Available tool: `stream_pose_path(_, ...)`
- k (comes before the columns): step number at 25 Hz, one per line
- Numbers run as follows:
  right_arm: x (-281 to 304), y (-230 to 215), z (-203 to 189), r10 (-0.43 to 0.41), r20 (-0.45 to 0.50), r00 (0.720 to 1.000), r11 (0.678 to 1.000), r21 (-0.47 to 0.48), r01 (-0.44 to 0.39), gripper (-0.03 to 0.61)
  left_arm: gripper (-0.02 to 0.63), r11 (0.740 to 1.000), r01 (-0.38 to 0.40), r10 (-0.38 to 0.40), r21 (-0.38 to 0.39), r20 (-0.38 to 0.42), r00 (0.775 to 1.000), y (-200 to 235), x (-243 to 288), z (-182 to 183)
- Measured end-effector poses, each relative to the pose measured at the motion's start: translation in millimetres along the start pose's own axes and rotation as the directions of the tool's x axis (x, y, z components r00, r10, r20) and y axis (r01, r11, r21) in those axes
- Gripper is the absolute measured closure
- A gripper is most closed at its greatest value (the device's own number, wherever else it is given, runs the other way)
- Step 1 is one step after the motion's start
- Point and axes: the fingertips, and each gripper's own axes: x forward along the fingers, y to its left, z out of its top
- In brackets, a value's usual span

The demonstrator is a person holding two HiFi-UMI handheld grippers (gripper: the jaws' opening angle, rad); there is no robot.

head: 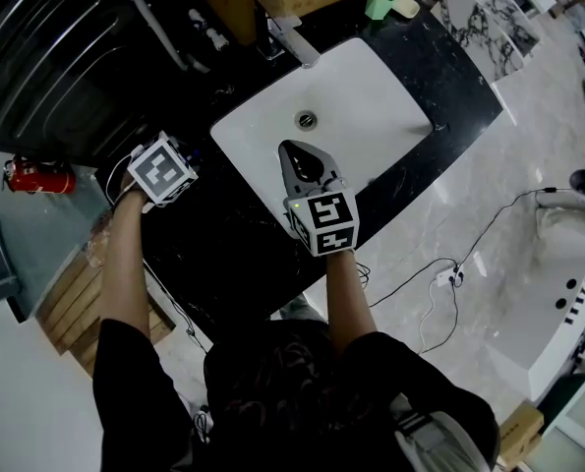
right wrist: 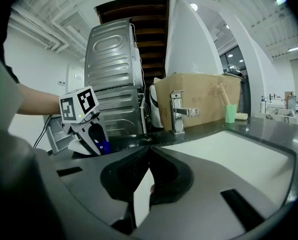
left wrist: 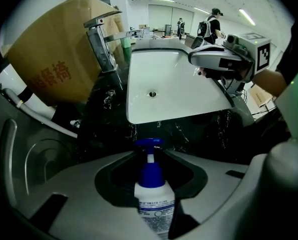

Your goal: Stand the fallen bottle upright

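Left gripper (right wrist: 97, 145): clamped on the spray bottle (left wrist: 154, 204), just left of the sink (head: 371, 96).
Bottle: blue pump head (left wrist: 150, 145) at the jaw tips; upright or tilted, hard to say.
Right gripper (head: 297, 150): jaws together, empty, over the sink's front rim.

**L gripper clamping pump bottle at counter edge**

L gripper (left wrist: 153, 160) is holding a bottle (left wrist: 155, 206) btw its jaws, w/ the pads pressing on both sides. The bottle's white body is pointing up in frame and the blue pump head is sitting on top. Black marble counter (left wrist: 113, 129) is stretching ahead, and a white sink (left wrist: 184, 91) w/ drain (left wrist: 152, 93) is lying beyond it. R gripper (left wrist: 201, 59) is hovering over the sink's right side, marker cube (left wrist: 259, 50) facing cam. A chrome faucet (left wrist: 101, 43) is standing at upper left, beside a cardboard box (left wrist: 56, 64) w/ red print. People are standing far in the bg.
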Motion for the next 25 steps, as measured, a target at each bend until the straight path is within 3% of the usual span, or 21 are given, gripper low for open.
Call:
stream_pose_path(12, 0.3, 3.2, -2.6, -0.004, -0.018, 1.000, 1.000, -0.030, 0.003, 0.565, 0.468, 1.000, -0.001, 0.001, 0.021, 0.031, 1.000, -4.7, -3.3, 0.2)
stream_pose_path(19, -1.1, 8.8, 0.6, 0.008, -0.006, 1.000, 1.000, -0.028, -0.008, 0.565, 0.468, 0.998, -0.033, 0.041, -0.050, 0.177, 0.983, -3.5, -32.5, 5.4)
stream_pose_path(25, -0.2, 21.7, 9.0, 0.033, 0.002, 0.999, 0.998, -0.047, -0.033, 0.565, 0.468, 0.987, -0.073, 0.119, -0.147, 0.339, 0.933, 0.9, -68.2, 3.5)
